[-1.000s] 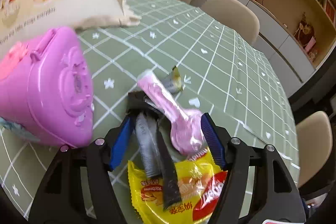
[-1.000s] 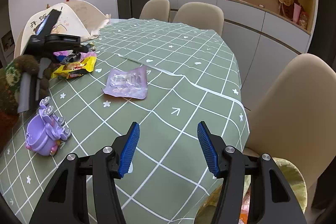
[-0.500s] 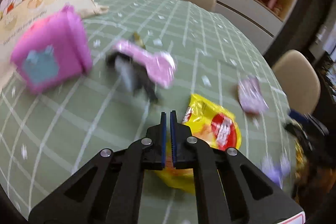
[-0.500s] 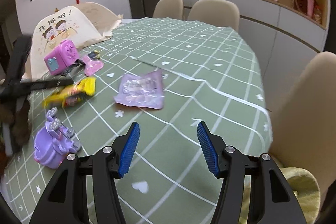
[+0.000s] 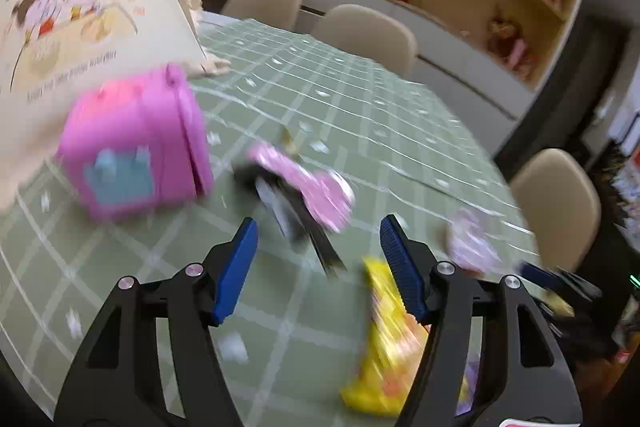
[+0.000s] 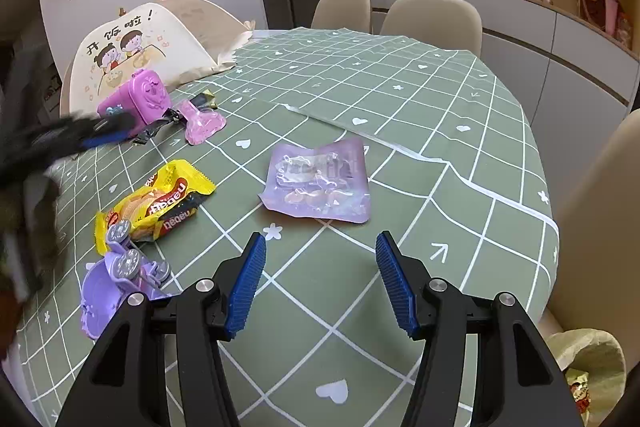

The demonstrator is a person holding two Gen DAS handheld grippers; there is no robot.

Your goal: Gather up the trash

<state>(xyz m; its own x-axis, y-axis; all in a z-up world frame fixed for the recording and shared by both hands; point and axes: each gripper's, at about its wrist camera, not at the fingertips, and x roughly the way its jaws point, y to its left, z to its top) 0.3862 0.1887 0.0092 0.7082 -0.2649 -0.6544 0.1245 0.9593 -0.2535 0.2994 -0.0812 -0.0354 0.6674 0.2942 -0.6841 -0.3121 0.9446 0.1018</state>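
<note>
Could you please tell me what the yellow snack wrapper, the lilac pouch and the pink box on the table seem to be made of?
Yellow snack wrapper: likely thin glossy plastic film, judging by its crinkles, sheen and crimped ends. Lilac pouch: soft plastic, seemingly with a clear, shiny, wrinkled front through which contents show. Pink box: probably rigid moulded plastic, smooth, with a raised relief pattern on its side.

Left wrist view, motion-blurred. Left gripper jaws opening, nothing between the blue pads. Yellow snack wrapper lies on the green checked tablecloth, partly behind the right finger. Ahead: pink and black wrappers, and a pink toy box to their left. Pale purple packet at right.
</note>
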